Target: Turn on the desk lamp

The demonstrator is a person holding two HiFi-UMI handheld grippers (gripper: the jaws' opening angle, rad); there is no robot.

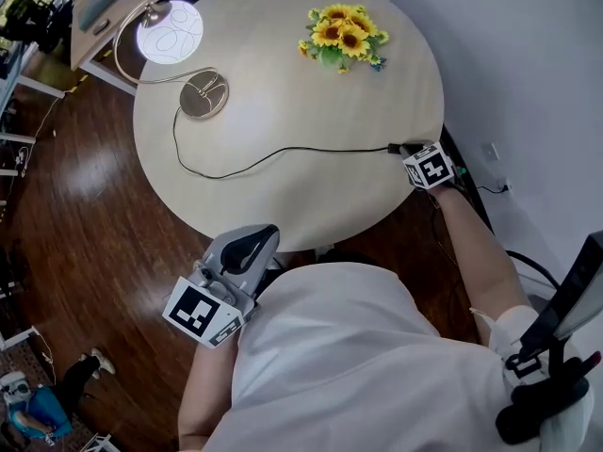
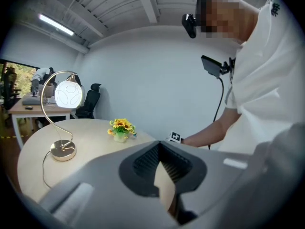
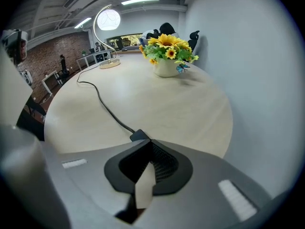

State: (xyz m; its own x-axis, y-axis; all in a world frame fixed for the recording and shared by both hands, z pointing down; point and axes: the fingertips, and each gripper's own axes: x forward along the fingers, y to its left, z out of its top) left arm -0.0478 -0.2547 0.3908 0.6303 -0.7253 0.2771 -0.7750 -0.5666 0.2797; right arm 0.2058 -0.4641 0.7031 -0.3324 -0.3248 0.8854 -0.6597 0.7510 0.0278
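Item count:
- Round table (image 1: 283, 196): one.
- Desk lamp (image 1: 170, 32), far left: one.
- Sunflower bouquet (image 1: 342, 36), far right: one.
- Black cord (image 1: 283, 152): one, with one inline switch (image 1: 394, 148).
- Grippers: two, the left gripper (image 1: 262, 235) near and the right gripper (image 1: 407, 149) at the right.

No legible text, label, brand or number anywhere.

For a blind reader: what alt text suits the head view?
A lit desk lamp glows far left on a round table, its black cord running to the right hand-held gripper at the right edge. Sunflowers stand at the back; the left hand-held gripper is off the near edge.
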